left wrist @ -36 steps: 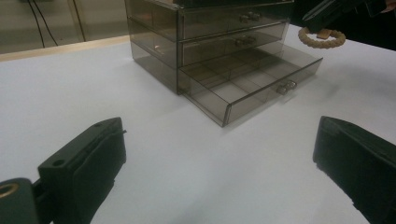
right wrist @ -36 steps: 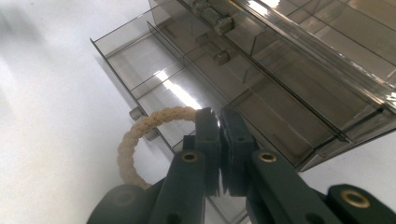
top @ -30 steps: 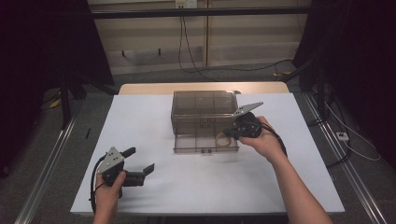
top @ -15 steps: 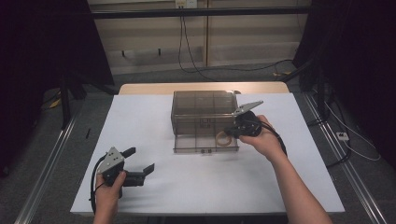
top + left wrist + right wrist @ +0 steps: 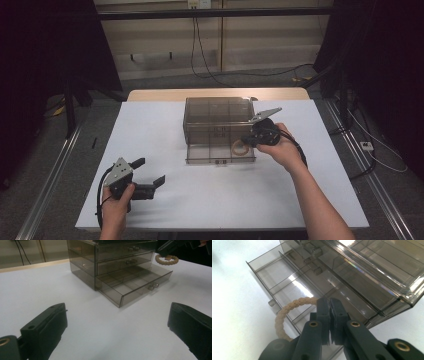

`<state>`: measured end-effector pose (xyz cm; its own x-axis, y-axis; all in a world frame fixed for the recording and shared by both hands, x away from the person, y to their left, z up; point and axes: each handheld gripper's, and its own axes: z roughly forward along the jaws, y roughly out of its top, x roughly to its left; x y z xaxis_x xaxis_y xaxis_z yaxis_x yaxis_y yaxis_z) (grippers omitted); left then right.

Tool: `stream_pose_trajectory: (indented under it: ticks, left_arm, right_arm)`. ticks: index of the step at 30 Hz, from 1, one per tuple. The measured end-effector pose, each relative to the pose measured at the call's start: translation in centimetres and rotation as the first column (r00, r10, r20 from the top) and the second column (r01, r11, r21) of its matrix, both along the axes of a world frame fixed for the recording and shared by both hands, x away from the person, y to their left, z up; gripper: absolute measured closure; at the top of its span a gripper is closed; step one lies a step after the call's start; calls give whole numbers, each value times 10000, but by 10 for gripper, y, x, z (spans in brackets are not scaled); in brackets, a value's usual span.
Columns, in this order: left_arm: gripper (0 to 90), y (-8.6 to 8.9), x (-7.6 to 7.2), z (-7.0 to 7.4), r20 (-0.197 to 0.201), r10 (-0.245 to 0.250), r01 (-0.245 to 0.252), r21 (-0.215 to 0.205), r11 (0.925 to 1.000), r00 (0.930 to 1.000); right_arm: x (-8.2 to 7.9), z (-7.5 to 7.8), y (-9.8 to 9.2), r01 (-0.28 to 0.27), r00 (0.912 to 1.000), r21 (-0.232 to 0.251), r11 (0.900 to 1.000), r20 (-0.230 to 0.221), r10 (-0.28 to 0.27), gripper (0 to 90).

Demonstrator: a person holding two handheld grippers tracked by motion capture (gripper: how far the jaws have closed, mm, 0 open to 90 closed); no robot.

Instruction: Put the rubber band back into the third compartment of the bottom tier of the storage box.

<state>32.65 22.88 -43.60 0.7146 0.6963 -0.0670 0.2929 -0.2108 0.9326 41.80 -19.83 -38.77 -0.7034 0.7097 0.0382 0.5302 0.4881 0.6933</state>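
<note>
1. Rope ring [image 5: 287, 312]: a pale, braided loop of cord, pinched between the pressed-together jaws of your right gripper [image 5: 330, 307]. It hangs over the right end of the open bottom drawer [image 5: 220, 150], above the drawer floor and not resting in it.

2. That drawer belongs to a small smoky-clear plastic drawer cabinet [image 5: 217, 117] standing at the middle of the white tabletop [image 5: 300, 200]. The bottom drawer is pulled out towards you; thin dividers split it into compartments. The two drawers above it are closed.

3. In the left gripper view the ring [image 5: 167, 260] hangs just above the drawer's far right corner, with the right gripper [image 5: 172, 246] holding it from above.

4. Your left gripper [image 5: 150, 172] rests low near the front left corner of the tabletop, well apart from the cabinet. Its jaws are spread wide with nothing between them.

5. Step in hand, as a judgement: you are placing the ring into the open drawer. The carry looks done; the release is not yet done.

6. The next move likely calls for lowering the ring into the right-hand compartment, clear of the dividers and the drawer wall, then spreading the right jaws so it drops flat. Closing the drawer by its small front knob [image 5: 153, 286] would follow.
</note>
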Motion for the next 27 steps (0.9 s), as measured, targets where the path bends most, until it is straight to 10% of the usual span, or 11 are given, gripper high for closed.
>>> stream_pose_trajectory:
  ticks: [27]
  left_arm:
    - [27,1,0,0,-19,22,-22,-28,10000,10000]
  right_arm:
    - [8,-8,-3,403,9992,-241,9989,-1,-404,869]
